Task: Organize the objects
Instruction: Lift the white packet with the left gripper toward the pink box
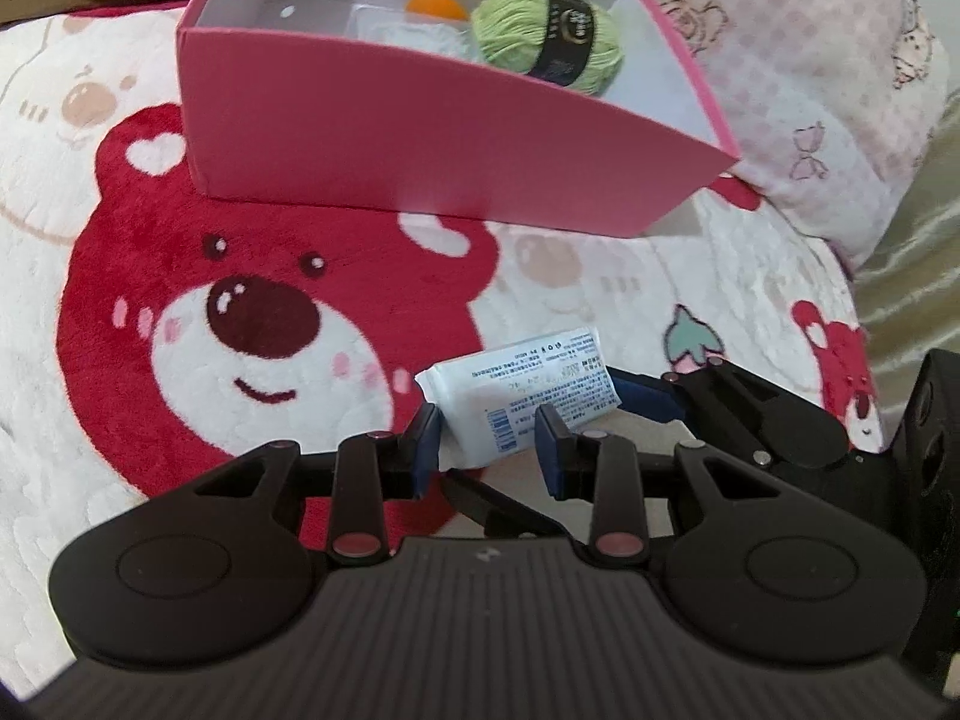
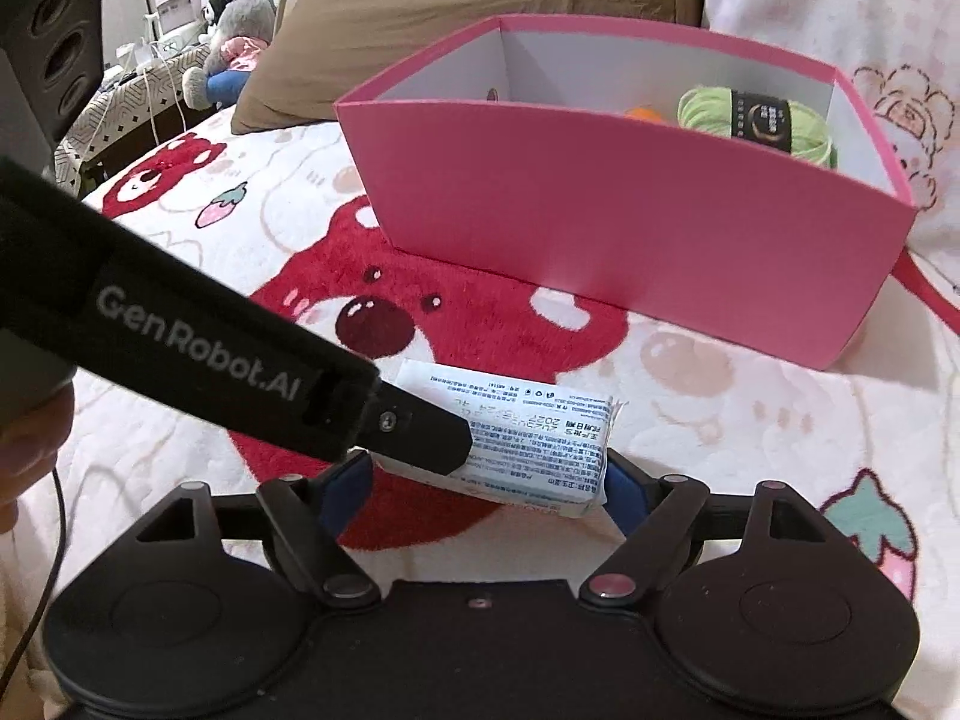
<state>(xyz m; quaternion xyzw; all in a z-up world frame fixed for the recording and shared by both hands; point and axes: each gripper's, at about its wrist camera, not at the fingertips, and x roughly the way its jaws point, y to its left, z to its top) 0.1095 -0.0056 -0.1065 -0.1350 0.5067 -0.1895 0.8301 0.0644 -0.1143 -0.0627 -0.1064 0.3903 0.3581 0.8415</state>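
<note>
A white tissue pack with printed text hangs just above the bear blanket. My left gripper is shut on it, blue pads against its near end. In the right wrist view the pack lies between the wide jaws of my right gripper, whose pads flank its ends without squeezing. The left gripper's finger crosses over the pack from the left. Behind stands a pink box, holding green yarn, an orange ball and a white item.
A white blanket with red bears covers the bed. A brown pillow and a pink-patterned pillow sit behind the box. Plush toys and cables lie off the bed at far left. A hand shows at the left edge.
</note>
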